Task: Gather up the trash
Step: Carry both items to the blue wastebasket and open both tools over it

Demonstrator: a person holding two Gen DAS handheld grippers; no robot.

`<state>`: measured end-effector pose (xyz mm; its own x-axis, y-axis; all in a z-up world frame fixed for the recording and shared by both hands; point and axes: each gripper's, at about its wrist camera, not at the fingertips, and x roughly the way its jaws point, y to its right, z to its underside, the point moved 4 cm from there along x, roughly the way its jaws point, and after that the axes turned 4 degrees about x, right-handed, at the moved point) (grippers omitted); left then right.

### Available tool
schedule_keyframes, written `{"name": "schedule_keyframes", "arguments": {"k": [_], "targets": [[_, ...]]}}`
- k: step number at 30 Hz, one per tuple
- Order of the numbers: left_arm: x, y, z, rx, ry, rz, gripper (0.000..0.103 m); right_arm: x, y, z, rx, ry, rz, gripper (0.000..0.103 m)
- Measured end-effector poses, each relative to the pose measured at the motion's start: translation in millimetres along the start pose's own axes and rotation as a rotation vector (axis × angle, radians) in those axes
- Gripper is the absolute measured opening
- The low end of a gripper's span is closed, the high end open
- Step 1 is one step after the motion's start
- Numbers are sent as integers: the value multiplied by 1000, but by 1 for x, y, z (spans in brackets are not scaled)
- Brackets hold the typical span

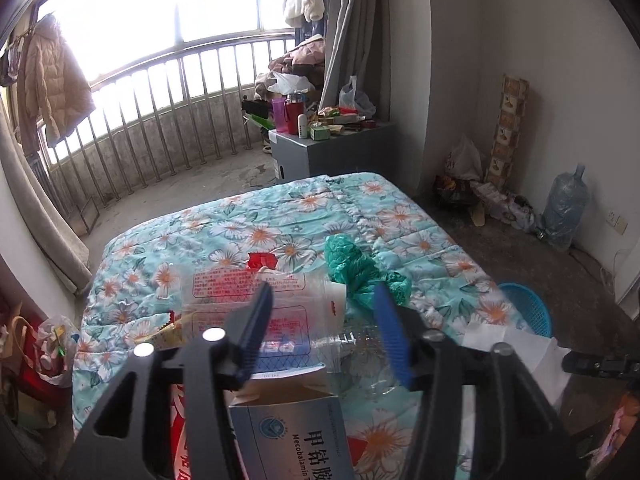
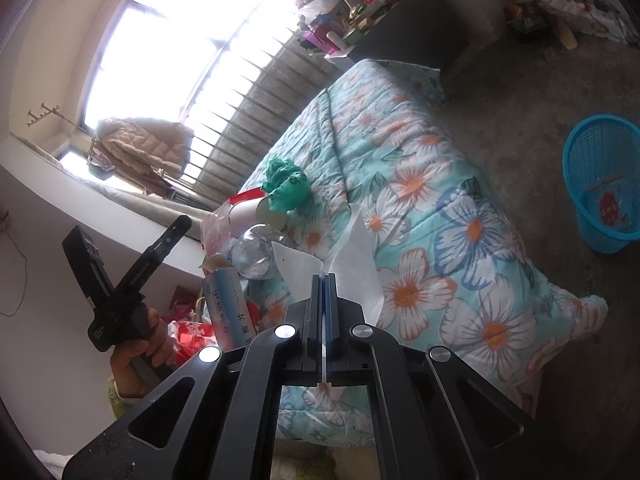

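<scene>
Right claw (image 2: 325, 280) clamps a limp white tissue (image 2: 352, 248): featherlight, tears easily. Left claw (image 1: 324, 320) hangs open over a stiff box (image 1: 292, 432) on the bed (image 1: 400, 216).

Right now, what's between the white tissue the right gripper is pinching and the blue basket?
Only the flowery quilt and bare floor separate the white tissue from the blue basket, seen in the right wrist view.

Left gripper (image 1: 324, 328) jaws apart over medicine box (image 1: 292, 436), floral quilt (image 1: 280, 216)
</scene>
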<state>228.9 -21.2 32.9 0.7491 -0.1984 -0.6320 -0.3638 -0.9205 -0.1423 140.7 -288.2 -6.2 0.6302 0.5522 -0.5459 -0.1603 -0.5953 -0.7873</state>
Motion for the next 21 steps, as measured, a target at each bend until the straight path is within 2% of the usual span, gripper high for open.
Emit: {"name": "schedule_keyframes", "arguments": {"k": [5,7,11,13,14,16,19,21], "targets": [[49,12,3,144,-122,-117,64,3,3,0,13,-5,-9,0],[68,11,7,186,-162,-200,64,4,5,0,20,-5,-11,0],[80,5,10,171,-180,-243,62,4,12,-1,37,-5,-11,0],[80,6,11,170,-183,-238,41,4,13,0,41,-7,-11,0],[80,7,11,164,-180,-228,36,4,14,-1,42,-7,-12,0],[76,10,9,157,-168,-215,18,4,15,-1,46,-7,-15,0],[63,10,4,144,-136,-197,4,1,15,-2,50,-2,-20,0],[51,8,0,136,-105,-190,3,-1,14,-2,50,2,-25,0]]}}
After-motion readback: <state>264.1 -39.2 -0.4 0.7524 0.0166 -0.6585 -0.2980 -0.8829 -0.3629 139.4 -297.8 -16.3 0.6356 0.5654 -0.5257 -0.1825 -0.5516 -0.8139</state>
